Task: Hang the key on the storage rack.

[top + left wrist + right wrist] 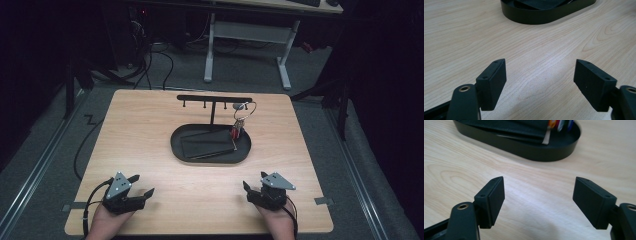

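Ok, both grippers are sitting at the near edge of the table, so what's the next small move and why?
Probably nothing more than a short pause. The left gripper and right gripper are open and empty near the table's front edge, while the keys hang from the rack over the black tray, seemingly finished.

A pale wooden table (150, 150) sits on grey carpet (45, 165). Behind it, a white-legged desk (250, 30) and loose black cables (160, 60).
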